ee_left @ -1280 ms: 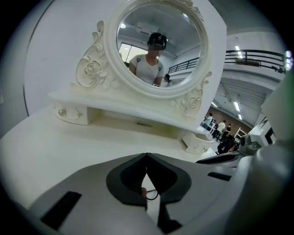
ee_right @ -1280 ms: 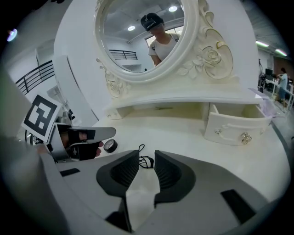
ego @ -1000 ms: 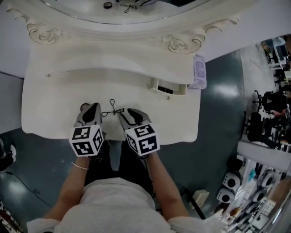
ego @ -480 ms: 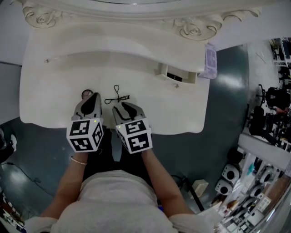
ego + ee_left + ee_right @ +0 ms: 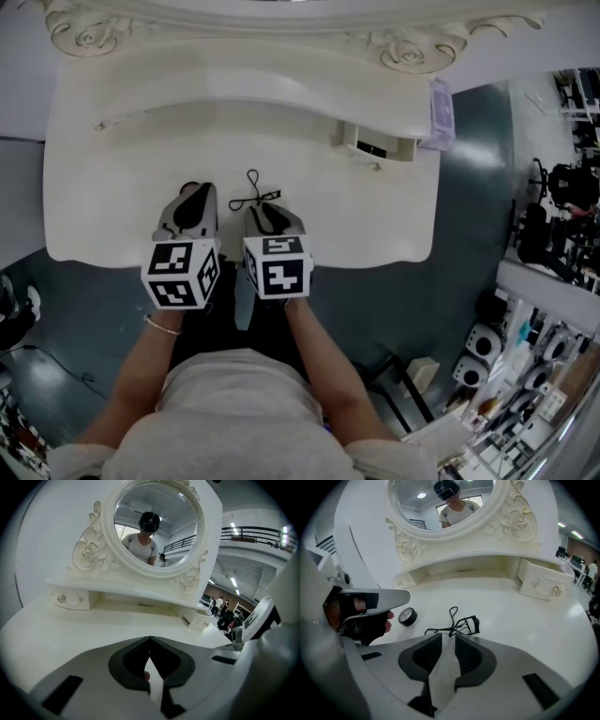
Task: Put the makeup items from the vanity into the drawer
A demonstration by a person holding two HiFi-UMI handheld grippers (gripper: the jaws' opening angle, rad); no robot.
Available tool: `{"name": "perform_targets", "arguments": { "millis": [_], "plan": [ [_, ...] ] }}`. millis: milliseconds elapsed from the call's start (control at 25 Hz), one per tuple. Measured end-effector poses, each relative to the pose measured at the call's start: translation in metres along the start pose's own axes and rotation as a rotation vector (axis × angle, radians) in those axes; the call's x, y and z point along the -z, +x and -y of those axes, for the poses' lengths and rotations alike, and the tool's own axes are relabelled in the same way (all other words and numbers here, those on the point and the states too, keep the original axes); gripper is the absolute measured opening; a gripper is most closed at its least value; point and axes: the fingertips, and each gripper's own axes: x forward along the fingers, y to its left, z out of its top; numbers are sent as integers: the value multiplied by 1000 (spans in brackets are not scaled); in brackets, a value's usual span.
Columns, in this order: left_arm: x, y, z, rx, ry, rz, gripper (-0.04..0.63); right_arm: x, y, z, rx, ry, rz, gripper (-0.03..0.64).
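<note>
the white vanity bench [image 5: 511,616] was seen from above, with both grippers held side by side over its near edge and pointed toward the oval mirror [image 5: 412,498] at the back. the left gripper [image 5: 150,639] was held with its jaws brought together at the tips; nothing could be made out gripped between them, and only bare bench surface was seen ahead of them. the right gripper [image 5: 449,637] was tilted down toward the bench. its jaws had just been closing and were left narrowly apart. the black eyelash curler [image 5: 451,629] was lying flat on the bench right at the mouth of that gap. its loop handles were pointed toward the mirror and its curved head was turned to the right. it was not seen pressed by either pad. a small round black compact [image 5: 408,616] was resting on the bench to the left of the curler, near the tip of the left gripper and apart from the curler. the small drawer [image 5: 543,584] was set under the shelf at the right rear of the bench, well apart from both items. it was seen pulled slightly out in the head view.
</note>
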Motion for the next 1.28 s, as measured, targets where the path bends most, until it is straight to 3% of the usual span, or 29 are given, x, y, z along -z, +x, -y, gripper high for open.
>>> {"name": "perform_targets", "arguments": {
  "millis": [160,480,840,1280],
  "plan": [
    [0,2,1,34,19,-13,2,0,2,3,57,54,-6,60],
    [-3,7,4,82,41,-24,2,0,3,7,98,119,2,48],
    [-3,8,4,92,40,-29,2,0,3,8,117,120,-17,37],
    [-2,11,8,82,41,-31,2,-13,-9,16,111,109,43,24]
  ]
}}
